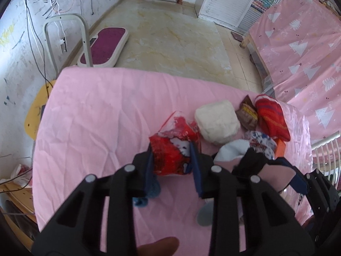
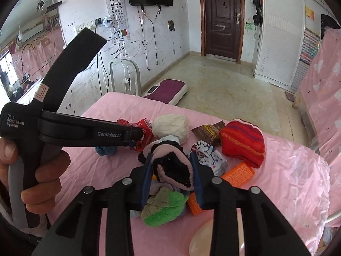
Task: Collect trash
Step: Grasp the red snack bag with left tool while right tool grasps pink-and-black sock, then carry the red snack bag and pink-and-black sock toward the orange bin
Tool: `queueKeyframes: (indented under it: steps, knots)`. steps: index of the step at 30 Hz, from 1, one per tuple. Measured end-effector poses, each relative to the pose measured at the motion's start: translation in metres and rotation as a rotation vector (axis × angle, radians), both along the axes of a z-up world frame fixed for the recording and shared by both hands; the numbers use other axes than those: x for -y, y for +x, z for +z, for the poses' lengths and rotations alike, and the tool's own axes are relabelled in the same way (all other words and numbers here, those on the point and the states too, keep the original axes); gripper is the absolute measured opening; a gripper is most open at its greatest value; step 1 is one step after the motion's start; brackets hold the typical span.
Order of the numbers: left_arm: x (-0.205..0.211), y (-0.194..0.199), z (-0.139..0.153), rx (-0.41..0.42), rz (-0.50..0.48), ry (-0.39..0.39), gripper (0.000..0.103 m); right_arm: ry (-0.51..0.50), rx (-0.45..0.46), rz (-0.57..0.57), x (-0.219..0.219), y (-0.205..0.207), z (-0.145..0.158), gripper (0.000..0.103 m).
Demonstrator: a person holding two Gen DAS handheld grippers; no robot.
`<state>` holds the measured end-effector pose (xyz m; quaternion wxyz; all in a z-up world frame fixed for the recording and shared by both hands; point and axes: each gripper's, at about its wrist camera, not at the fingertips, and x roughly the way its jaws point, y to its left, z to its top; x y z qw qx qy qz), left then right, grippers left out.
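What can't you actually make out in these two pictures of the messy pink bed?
- Orange box, right wrist view: its print is too small to read.
- Pale round object, right wrist view: cut off by the bottom edge and the right gripper.
- Blue knitted item, left wrist view: mostly hidden behind the left gripper.

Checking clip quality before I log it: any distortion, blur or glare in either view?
Left wrist: strong fisheye bend, dark corners; red wrapper between the left gripper fingers is sharp, near linkage soft. Right wrist: same bend; pink-and-black sock in the right gripper is clear; even daylight, no glare.
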<state>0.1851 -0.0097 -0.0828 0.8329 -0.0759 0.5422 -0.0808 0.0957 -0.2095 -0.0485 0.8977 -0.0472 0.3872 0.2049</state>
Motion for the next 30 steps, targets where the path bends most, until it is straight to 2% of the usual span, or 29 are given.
queueKeyframes:
  steps: [14,30]
  knots:
    - [0.010,-0.054,0.049,0.117,0.000,0.017,0.029,0.062,0.087,-0.021,0.024,-0.049,0.034,0.023]
    - [0.071,-0.089,0.085,0.193,-0.085,0.064,0.029,0.135,0.177,-0.110,0.090,-0.096,0.060,0.020]
